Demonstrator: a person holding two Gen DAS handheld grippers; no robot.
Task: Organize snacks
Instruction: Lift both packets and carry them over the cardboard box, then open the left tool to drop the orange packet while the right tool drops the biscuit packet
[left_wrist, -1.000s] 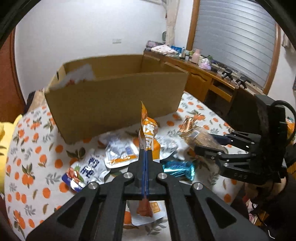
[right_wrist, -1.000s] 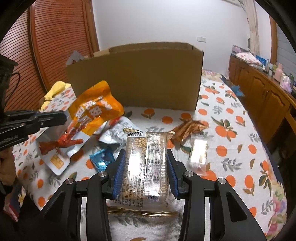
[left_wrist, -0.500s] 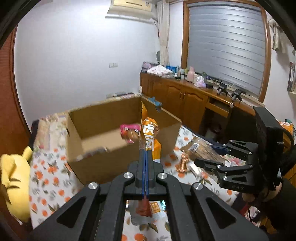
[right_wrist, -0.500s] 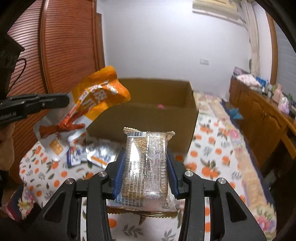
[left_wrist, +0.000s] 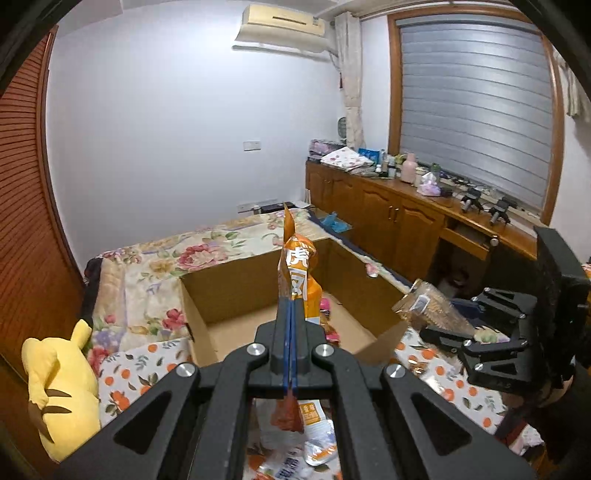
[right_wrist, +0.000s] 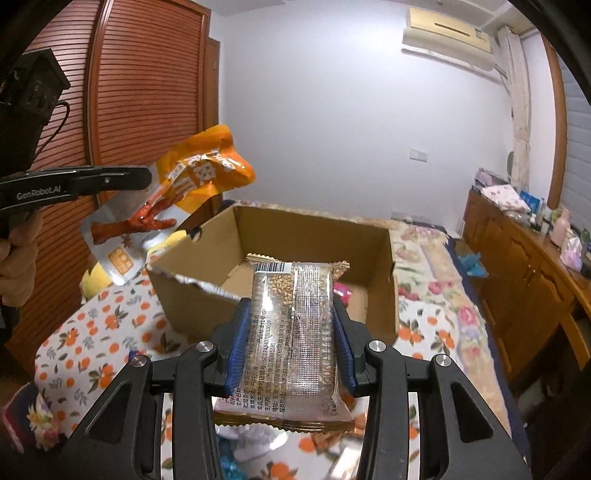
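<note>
1. The left gripper (left_wrist: 290, 314) has its two blue pads pressed tight together on an orange snack pouch (left_wrist: 300, 275).
2. In the left wrist view the pouch stands on its thin edge. It sticks up toward 12 o'clock from the pads, and its bottom end hangs below them.
3. In the right wrist view the same pouch shows its flat face at 10 o'clock. It has a picture of a red chicken foot on it.
4. There the pouch hangs in the air, up and to the left of the cardboard box (right_wrist: 314, 236).
5. The right gripper (right_wrist: 291, 332) is clamped on a clear grain bar packet (right_wrist: 295, 314). One blue pad presses on each long side.
6. The packet stands upright with its barcode at the top. It is held in the air just in front of the box.
7. In the left wrist view this gripper and its packet sit at 3 o'clock, beside the right corner of the box.
8. The box is open at the top. A pink snack (right_wrist: 341, 291) lies on its floor near the right wall.
9. The box sits on a cloth with oranges printed on it (right_wrist: 92, 332).
10. More snack packs (left_wrist: 314, 450) lie on the cloth below the left gripper, at 6 o'clock.
11. A yellow plush toy (left_wrist: 59, 391) sits at 8 o'clock in the left wrist view, left of the box.
12. A person's hand (right_wrist: 16, 258) holds the left gripper at 9 o'clock in the right wrist view.
</note>
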